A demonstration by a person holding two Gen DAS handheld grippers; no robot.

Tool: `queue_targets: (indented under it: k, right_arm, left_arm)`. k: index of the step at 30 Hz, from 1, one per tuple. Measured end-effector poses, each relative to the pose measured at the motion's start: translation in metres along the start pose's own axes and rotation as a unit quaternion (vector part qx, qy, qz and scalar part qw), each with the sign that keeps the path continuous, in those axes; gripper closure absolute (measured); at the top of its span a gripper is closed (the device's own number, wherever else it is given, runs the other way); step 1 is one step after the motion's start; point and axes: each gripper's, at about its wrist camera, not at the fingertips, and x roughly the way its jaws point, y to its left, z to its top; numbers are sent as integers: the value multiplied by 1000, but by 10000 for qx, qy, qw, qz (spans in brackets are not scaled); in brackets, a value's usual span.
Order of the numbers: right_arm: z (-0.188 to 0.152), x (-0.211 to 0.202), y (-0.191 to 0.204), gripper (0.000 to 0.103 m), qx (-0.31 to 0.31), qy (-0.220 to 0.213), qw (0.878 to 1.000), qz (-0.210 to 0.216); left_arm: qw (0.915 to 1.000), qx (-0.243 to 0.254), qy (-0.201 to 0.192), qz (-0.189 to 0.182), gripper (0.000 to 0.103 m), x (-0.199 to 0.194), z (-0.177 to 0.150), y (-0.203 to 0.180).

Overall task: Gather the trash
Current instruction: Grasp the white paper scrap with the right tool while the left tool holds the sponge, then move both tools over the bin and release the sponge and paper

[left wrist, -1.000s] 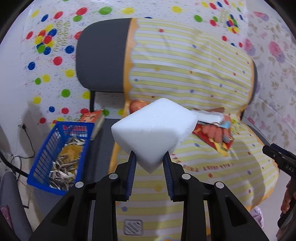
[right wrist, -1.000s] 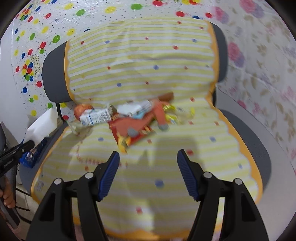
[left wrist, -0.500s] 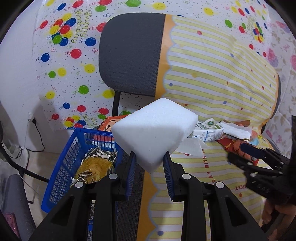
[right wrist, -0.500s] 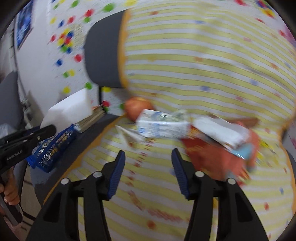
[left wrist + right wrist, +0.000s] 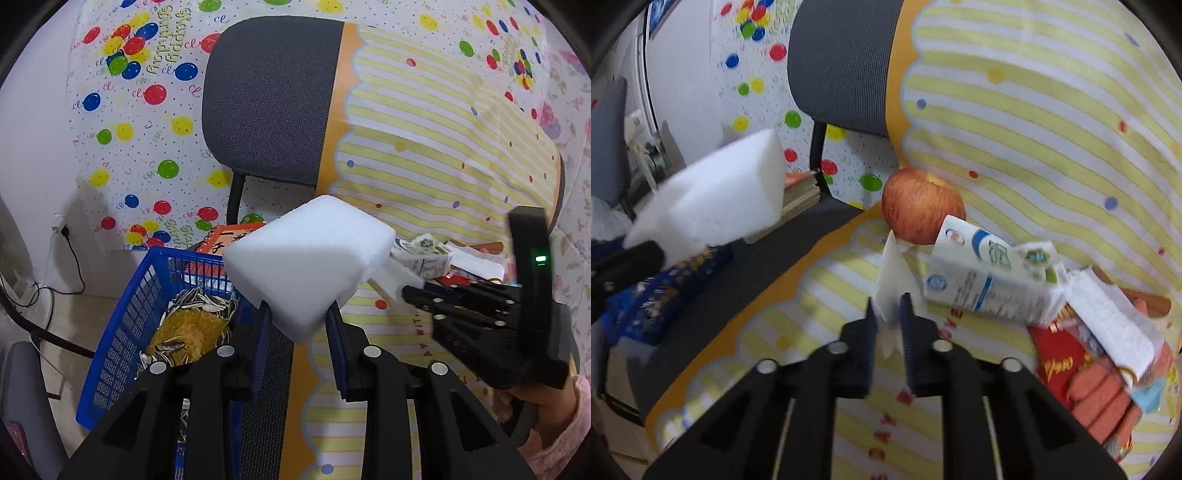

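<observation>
Blue plastic basket (image 5: pixel 122 332) at far left on a dark chair seat, holding sunflower seed shells (image 5: pixel 201 301) and a brownish lump. Just right of it, white foam block (image 5: pixel 308 262) pinched by one corner between the blue pads of the left gripper (image 5: pixel 298 325), held above the seat beside the basket. Further right, on the yellow striped cloth (image 5: pixel 1034 129), right gripper (image 5: pixel 888 310) clamped on a white paper scrap (image 5: pixel 892 273), standing up between its narrow-set fingers. Behind that, red apple (image 5: pixel 921 205) touching a crushed milk carton (image 5: pixel 993 284). Rightmost, white tissue (image 5: pixel 1108 317) lying over a red snack wrapper (image 5: pixel 1060 362) and orange packets.
</observation>
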Motion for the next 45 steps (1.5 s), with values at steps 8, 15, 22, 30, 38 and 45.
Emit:
queue_targets:
  k: [8, 15, 22, 30, 38, 45]
  right_arm:
    - [-55, -137, -18, 98, 968, -647, 9927, -310]
    - [-135, -235, -36, 98, 1652, -949, 9784, -805]
    - [-223, -287, -45, 98, 2189, -811, 9596, -1568]
    - [-312, -323, -54, 96, 2977, -494, 9258, -2278]
    - [-375, -337, -75, 96, 3765, -297, 8915, -2501]
    - [-406, -309, -109, 69, 3985, -145, 8830, -2476]
  left_arm:
    - [9978, 126, -277, -595, 72, -47, -23, -39]
    - [9889, 681, -331, -1281, 72, -93, -69, -98]
    - [9628, 1571, 112, -2197, 72, -108, -133, -181]
    - [9314, 2221, 614, -2817, 72, -110, -183, -249]
    - [9075, 2689, 878, -3107, 72, -112, -214, -299]
    - [9048, 2815, 862, -3076, 72, -111, -218, -317]
